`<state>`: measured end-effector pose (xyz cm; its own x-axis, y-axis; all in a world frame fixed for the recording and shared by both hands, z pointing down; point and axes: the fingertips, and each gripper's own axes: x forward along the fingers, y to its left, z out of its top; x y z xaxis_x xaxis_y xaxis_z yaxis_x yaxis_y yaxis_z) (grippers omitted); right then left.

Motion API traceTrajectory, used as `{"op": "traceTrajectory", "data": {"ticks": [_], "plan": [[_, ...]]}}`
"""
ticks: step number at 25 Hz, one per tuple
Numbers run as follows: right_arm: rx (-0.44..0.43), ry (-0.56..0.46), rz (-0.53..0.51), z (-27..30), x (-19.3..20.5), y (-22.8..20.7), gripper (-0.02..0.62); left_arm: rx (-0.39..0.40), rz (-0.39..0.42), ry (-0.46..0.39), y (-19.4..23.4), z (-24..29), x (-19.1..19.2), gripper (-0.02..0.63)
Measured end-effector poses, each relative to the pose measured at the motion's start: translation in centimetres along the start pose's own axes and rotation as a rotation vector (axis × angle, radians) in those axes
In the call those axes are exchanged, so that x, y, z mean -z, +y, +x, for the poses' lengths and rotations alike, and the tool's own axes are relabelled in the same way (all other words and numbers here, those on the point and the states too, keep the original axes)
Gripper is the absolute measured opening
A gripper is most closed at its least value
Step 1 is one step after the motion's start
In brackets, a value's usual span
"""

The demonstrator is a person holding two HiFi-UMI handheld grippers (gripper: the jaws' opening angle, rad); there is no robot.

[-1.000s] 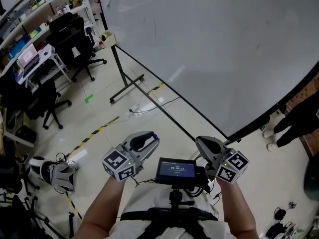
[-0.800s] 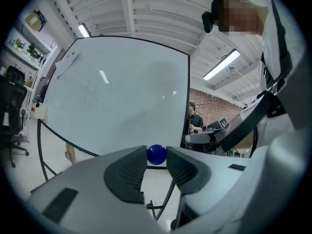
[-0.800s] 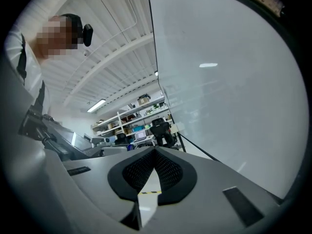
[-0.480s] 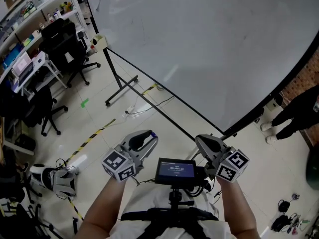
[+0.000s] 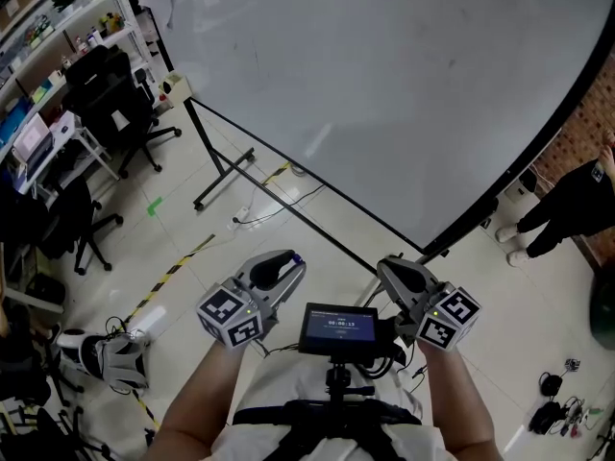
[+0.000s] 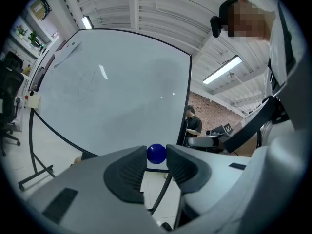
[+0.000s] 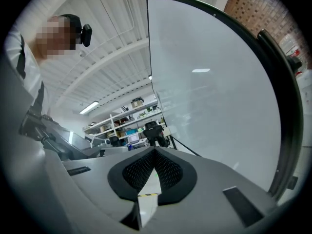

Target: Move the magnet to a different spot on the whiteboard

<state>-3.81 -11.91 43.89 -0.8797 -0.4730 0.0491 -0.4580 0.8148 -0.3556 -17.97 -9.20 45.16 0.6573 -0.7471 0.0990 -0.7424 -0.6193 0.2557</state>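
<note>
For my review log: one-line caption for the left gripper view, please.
Left tongs pinch a blue ball magnet at their tips, whiteboard ahead.

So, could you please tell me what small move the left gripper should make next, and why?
Probably lift the left gripper forward toward the whiteboard without loosening its grip. Its jaws are closed on the blue magnet, which sits low by the person's waist and apart from the board's surface, so it cannot be placed yet. The right gripper is shut and empty.
</note>
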Motion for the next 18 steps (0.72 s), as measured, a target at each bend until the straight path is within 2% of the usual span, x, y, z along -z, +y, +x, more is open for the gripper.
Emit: {"op": "traceTrajectory", "data": {"ticks": [7, 18], "plan": [[0.026, -0.008, 0.012, -0.6, 0.0, -0.9, 0.029, 0.01, -0.043, 0.001, 0.5, 1.1, 0.1, 0.16], [0.075, -0.018, 0.025, -1.9, -0.7, -3.0, 0.029, 0.031, -0.053, 0.021, 0.4, 4.4, 0.1, 0.16]]}}
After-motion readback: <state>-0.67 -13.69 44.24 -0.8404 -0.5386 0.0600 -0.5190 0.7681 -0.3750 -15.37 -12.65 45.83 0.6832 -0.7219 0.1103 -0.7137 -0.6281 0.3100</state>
